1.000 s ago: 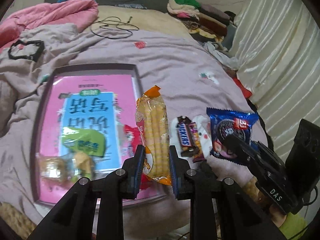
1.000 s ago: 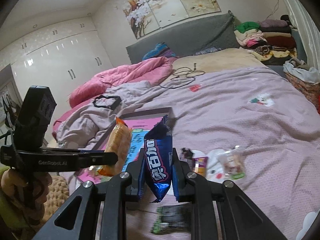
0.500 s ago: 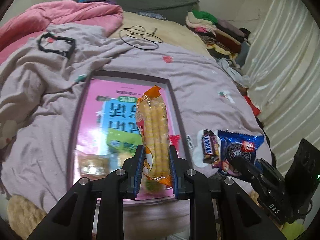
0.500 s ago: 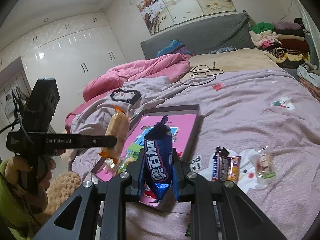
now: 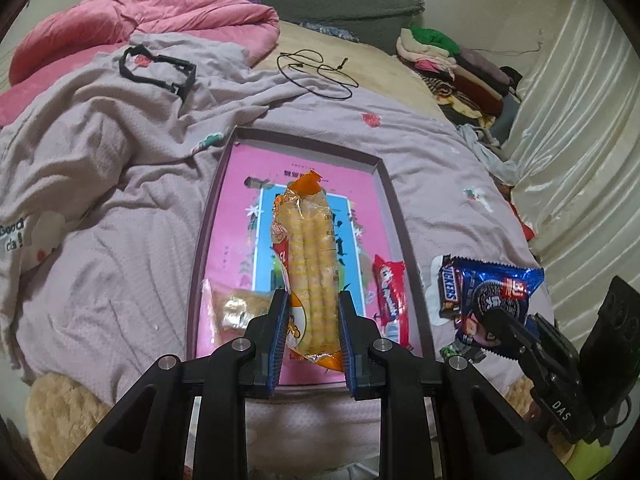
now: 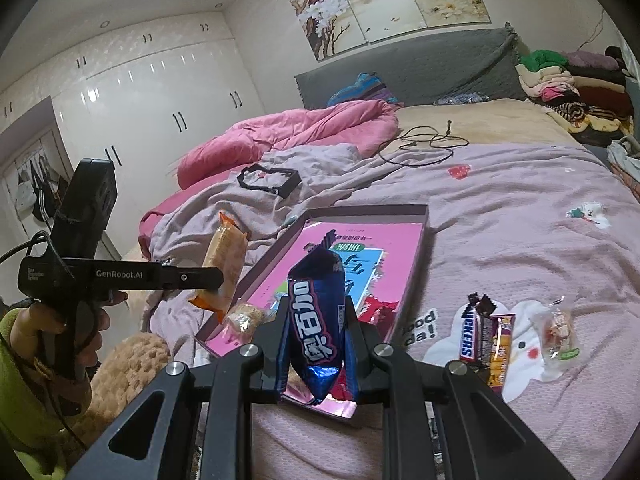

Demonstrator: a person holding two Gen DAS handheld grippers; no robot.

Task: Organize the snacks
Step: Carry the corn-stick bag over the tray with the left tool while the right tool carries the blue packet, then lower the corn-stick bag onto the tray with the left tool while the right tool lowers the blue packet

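Observation:
My left gripper [image 5: 313,332] is shut on a long orange pack of wafer sticks [image 5: 308,256], held over the pink-bottomed box lid [image 5: 224,184] on the bed; the same pack [image 6: 224,264] and left gripper [image 6: 214,280] show in the right wrist view. My right gripper [image 6: 316,344] is shut on a blue cookie pack [image 6: 316,308], above the lid's near corner [image 6: 416,256]; that pack [image 5: 496,296] also shows at the right of the left wrist view. Inside the lid lie a red pack [image 5: 390,300] and a clear pack of golden sweets [image 5: 236,308].
A Snickers bar [image 6: 472,332], a small purple-yellow bar [image 6: 500,348] and a clear candy bag [image 6: 560,328] lie on the lilac bedspread right of the lid. A black frame [image 6: 270,178], a black cable [image 6: 424,146], a pink quilt [image 6: 288,132] and stacked clothes [image 6: 568,84] are farther back.
Both grippers moved left over the bed with their packs. The wafer pack now hangs over the lid's middle, and the blue pack hangs over its near corner.

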